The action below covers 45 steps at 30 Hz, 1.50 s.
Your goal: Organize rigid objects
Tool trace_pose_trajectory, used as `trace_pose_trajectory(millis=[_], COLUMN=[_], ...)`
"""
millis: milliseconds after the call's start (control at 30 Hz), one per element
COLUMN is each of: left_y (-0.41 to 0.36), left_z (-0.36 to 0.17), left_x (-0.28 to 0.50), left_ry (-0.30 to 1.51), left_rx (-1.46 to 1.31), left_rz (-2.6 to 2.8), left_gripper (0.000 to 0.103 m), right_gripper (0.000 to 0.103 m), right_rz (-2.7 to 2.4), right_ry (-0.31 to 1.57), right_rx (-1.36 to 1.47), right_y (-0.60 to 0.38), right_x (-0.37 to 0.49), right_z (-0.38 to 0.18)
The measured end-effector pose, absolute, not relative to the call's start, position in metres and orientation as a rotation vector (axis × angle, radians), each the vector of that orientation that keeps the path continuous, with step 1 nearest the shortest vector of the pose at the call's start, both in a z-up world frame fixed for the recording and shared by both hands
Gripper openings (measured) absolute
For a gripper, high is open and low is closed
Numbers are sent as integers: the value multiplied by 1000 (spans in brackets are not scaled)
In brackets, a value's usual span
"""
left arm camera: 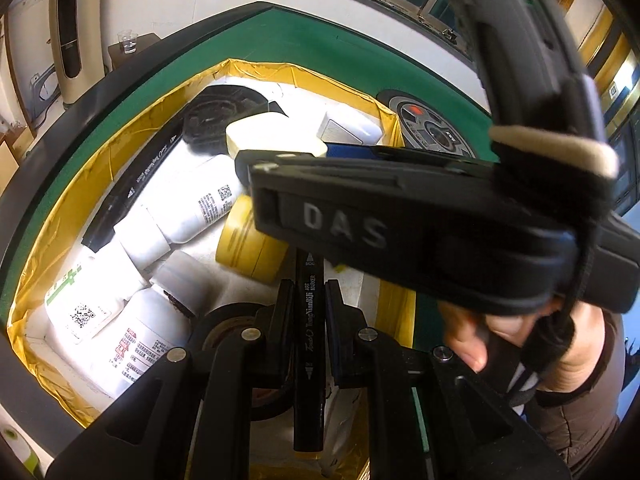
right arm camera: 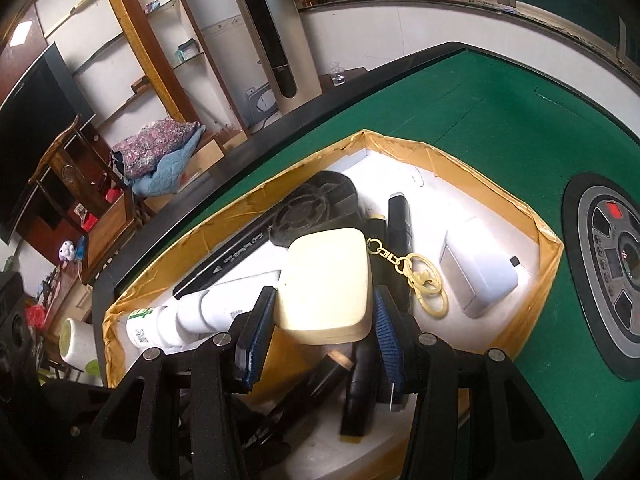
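My left gripper [left arm camera: 306,294] is shut on a black art marker [left arm camera: 305,344], which stands upright between its pads over the near end of the yellow-taped box [left arm camera: 60,216]. My right gripper [right arm camera: 324,312] is shut on a cream rounded case [right arm camera: 324,284] with a gold key ring [right arm camera: 422,280] hanging from it, held above the box's middle. In the left wrist view that right gripper [left arm camera: 256,160] reaches across from the right, with the cream case [left arm camera: 272,132] at its tip. Inside the box lie white bottles [left arm camera: 192,208], another black marker [left arm camera: 136,188] and a yellow tape roll [left arm camera: 248,248].
The box [right arm camera: 436,156] sits on a green felt table [right arm camera: 480,100] with a black rim. A white adapter [right arm camera: 480,276] and a black round object [right arm camera: 316,204] lie in the box. The table's round control panel [right arm camera: 612,264] is to the right. A hand [left arm camera: 472,340] holds the right gripper.
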<state>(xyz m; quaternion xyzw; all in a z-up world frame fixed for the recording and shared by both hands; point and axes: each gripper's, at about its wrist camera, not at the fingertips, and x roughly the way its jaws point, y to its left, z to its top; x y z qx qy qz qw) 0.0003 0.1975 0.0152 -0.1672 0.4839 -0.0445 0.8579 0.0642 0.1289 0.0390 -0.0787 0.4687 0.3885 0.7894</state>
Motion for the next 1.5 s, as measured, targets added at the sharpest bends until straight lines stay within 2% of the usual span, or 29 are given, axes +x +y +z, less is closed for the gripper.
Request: trace_pose_trajectory(millis=[233,267,300,367,500,567,600,633,700,767,833,1067,1133,1200,1500], left_y=[195,194,193,188,178,172,170,168,167,164,163,167,166,166,168], left_z=[15,16,16,17,22,27,29,31,37,43,44,52,52,49,44], left_x=[0,0,-1,-3,-11,-15,-17,-18,-24,-30,-33,-49,-52,-56,-63], left_ry=[1009,1006,1003,988,965,946,937,929,896,858,853,789,785,791,835], left_rx=[-340,-333,-324,-301,-262,-231,-218,-210,-192,-164,-144,-118,-118,-122,-173], left_rz=[-77,-71,-65,-47,-33,-10,5,16,45,75,104,242,255,259,252], left_gripper=[13,13,13,13,14,16,23,38,58,62,85,85,88,90,91], right_gripper=[44,47,54,59,60,65,66,66,67,68,71,72,72,72,72], right_rz=[838,835,833,830,822,815,811,810,804,795,790,803,811,819,837], right_ry=[996,990,985,958,900,885,873,861,841,820,805,807,820,830,839], right_rx=[-162,-155,-148,-139,-129,-117,-111,-108,-108,-112,-116,-111,-107,-114,-101], right_y=[121,118,116,109,92,83,76,69,59,50,39,17,14,14,13], right_x=[61,59,58,53,45,42,39,36,31,25,19,-2,-7,-12,-23], right_z=[38,41,44,52,69,75,78,81,84,88,89,86,83,78,74])
